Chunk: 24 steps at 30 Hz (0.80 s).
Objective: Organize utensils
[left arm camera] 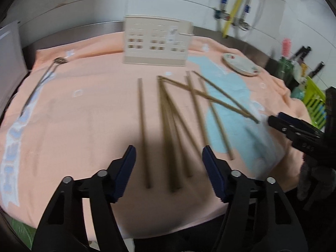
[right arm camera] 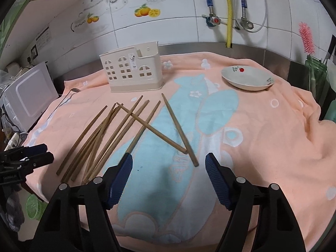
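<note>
Several brown wooden chopsticks [left arm camera: 168, 126] lie scattered on the peach towel [left arm camera: 84, 115], some crossing; they also show in the right wrist view [right arm camera: 117, 132]. A beige utensil holder [left arm camera: 156, 40] with window cut-outs stands upright behind them, also seen from the right [right arm camera: 132, 69]. My left gripper [left arm camera: 169, 159] is open and empty above the near ends of the chopsticks. My right gripper [right arm camera: 169, 168] is open and empty, just near the ends of two crossed chopsticks. A metal utensil [left arm camera: 42, 79] lies at the far left of the towel.
A white floral dish [right arm camera: 247, 77] sits at the back right of the towel [right arm camera: 273, 136]. A white appliance [right arm camera: 31, 90] stands at the left. A glass jar [right arm camera: 315, 77] and a pink brush [right arm camera: 306, 37] stand at the right. Pipes run down the tiled wall.
</note>
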Each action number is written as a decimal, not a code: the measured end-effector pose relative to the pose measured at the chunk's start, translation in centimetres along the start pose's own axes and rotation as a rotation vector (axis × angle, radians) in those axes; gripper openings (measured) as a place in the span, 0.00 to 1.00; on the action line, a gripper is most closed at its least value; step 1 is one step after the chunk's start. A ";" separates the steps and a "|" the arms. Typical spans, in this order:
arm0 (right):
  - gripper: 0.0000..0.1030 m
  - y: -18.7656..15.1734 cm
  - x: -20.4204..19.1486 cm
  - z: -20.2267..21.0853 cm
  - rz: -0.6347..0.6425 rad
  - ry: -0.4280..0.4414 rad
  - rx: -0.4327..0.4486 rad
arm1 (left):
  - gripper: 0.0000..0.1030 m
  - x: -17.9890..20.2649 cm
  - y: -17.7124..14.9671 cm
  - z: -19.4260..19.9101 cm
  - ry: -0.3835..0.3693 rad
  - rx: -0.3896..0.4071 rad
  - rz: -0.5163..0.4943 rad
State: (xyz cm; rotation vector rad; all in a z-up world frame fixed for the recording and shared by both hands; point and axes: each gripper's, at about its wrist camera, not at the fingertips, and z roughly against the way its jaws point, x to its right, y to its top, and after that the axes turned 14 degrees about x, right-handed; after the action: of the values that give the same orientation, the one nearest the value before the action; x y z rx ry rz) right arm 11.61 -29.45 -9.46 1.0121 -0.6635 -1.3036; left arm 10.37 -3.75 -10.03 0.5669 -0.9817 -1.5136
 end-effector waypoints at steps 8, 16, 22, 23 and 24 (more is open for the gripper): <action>0.68 -0.7 0.3 -0.4 -0.020 0.025 -0.008 | 0.43 4.8 -0.1 -3.1 -0.132 -0.037 -0.055; 0.68 -1.1 0.9 -1.0 -0.042 0.033 -0.013 | 0.33 5.0 -0.1 -6.7 -0.127 -0.095 -0.029; 0.68 -1.4 1.4 -1.4 -0.060 0.037 -0.019 | 0.31 4.9 0.1 -8.2 -0.106 -0.110 -0.014; 0.68 -1.3 1.4 -1.4 -0.060 0.036 -0.018 | 0.31 4.9 0.1 -8.3 -0.106 -0.112 -0.006; 0.68 -1.4 1.5 -1.4 -0.062 0.036 -0.017 | 0.29 4.8 0.1 -8.4 -0.107 -0.113 -0.001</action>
State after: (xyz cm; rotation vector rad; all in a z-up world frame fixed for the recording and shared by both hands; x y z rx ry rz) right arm 12.49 -30.54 -11.51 1.0467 -0.5969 -1.3400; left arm 16.24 -10.55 -13.54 0.4097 -0.9702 -1.6024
